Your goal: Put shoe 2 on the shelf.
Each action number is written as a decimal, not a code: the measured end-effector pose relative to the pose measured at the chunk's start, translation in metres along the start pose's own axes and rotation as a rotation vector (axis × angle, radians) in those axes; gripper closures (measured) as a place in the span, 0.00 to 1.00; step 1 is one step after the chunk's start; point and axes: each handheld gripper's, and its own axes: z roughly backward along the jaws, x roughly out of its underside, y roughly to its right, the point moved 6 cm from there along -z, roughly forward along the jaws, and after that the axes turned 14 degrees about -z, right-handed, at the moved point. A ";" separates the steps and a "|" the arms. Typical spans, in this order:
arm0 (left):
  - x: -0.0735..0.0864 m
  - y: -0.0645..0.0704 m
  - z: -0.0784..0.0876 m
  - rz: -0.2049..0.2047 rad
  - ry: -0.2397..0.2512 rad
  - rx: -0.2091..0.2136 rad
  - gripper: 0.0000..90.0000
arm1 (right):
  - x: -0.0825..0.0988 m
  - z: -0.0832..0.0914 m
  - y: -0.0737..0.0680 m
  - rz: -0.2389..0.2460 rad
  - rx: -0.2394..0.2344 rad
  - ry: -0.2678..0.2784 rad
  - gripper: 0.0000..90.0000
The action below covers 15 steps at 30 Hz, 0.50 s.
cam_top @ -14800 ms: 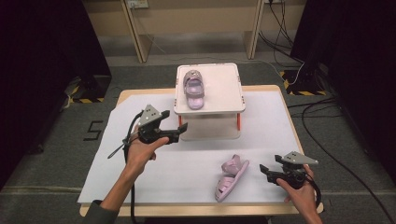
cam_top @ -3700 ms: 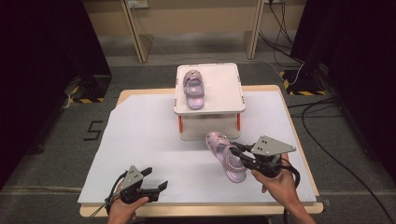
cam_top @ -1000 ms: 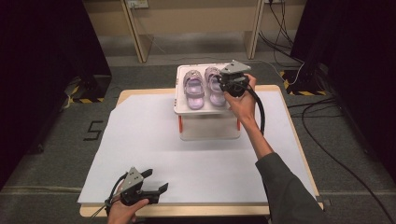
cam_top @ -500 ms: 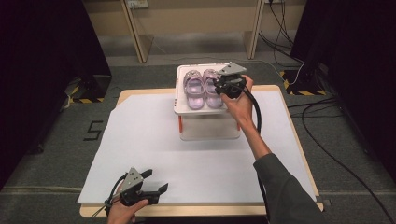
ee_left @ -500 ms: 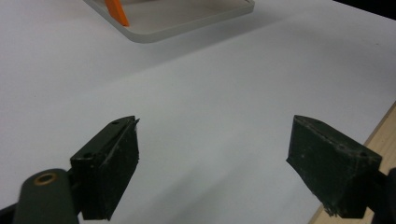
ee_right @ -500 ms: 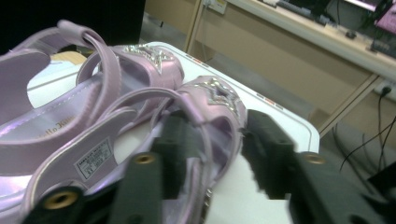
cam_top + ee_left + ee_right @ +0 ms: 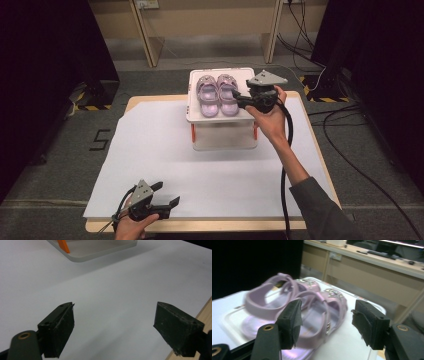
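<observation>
Two lilac sandals lie side by side on a white raised platform (image 7: 197, 116) at the table's far middle: the left sandal (image 7: 207, 92) and the right sandal (image 7: 228, 93). My right gripper (image 7: 236, 95) is open just right of the right sandal, its jaws spread and off the shoe. In the right gripper view the nearer sandal (image 7: 317, 312) sits beyond the open gripper (image 7: 325, 320), with the other sandal (image 7: 272, 296) behind it. My left gripper (image 7: 167, 195) rests open at the table's front left edge, and the left gripper view shows the same gripper (image 7: 113, 330) holding nothing.
A white sheet (image 7: 150, 150) covers the wooden table (image 7: 310, 130). The platform stands on orange legs (image 7: 193, 134) over a clear base (image 7: 100, 250). Cables (image 7: 350, 135) trail on the floor at the right. Dark curtains flank both sides.
The right gripper carried the second sandal up from the table onto the platform beside the first, let it go, and has now drawn slightly back to the right. The left gripper stayed still.
</observation>
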 end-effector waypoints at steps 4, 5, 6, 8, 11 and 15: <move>0.000 0.000 0.001 0.004 0.000 -0.002 0.18 | 0.008 0.016 -0.002 -0.026 -0.049 0.008 0.43; 0.000 0.000 0.001 0.005 -0.001 -0.001 0.18 | 0.011 0.020 -0.003 -0.032 -0.062 0.009 0.43; 0.000 0.001 0.000 0.006 -0.001 -0.002 0.18 | 0.014 0.024 -0.004 -0.041 -0.070 0.010 0.43; 0.000 0.001 0.000 0.004 -0.002 -0.001 0.18 | 0.021 0.031 -0.005 -0.032 -0.085 0.010 0.42; 0.000 0.000 0.000 0.006 0.000 -0.004 0.18 | 0.031 0.040 -0.007 -0.034 -0.105 0.014 0.42; 0.001 0.000 0.000 0.008 -0.001 -0.003 0.18 | 0.047 0.050 -0.010 -0.040 -0.125 0.008 0.41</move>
